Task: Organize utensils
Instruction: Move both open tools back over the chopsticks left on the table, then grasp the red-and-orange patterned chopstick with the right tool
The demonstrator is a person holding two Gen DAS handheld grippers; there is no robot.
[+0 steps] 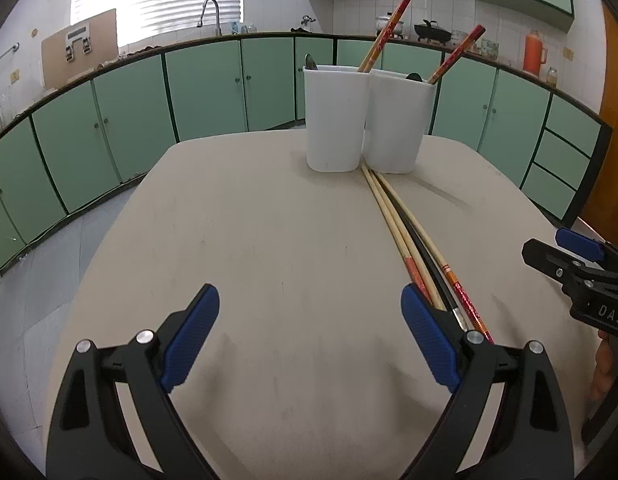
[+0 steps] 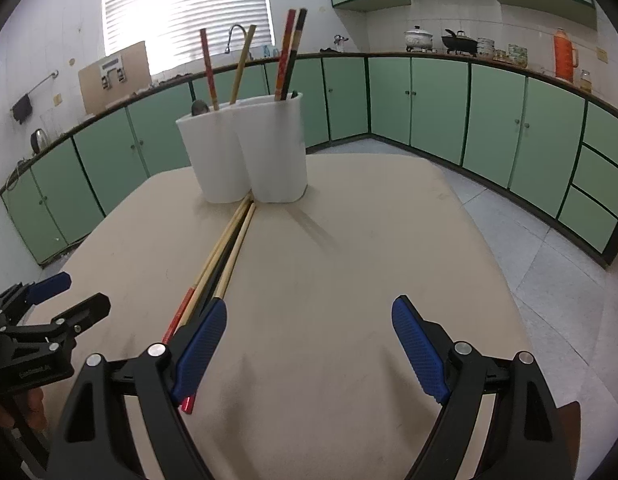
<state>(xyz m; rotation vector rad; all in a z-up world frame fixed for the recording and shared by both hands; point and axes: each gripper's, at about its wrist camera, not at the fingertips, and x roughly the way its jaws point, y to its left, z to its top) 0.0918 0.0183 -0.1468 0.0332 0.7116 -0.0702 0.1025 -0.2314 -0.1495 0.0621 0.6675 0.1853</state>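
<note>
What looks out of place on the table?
A bundle of loose chopsticks lies flat on the table, tips against the two white holders, while others stand upright inside them. Both the left claw and right claw are open and empty.

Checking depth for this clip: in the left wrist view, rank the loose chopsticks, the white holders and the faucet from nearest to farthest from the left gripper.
1. Loose chopsticks, beside the left gripper's right finger.
2. White holders, at the table's far edge.
3. Faucet, on the back counter, left.
</note>
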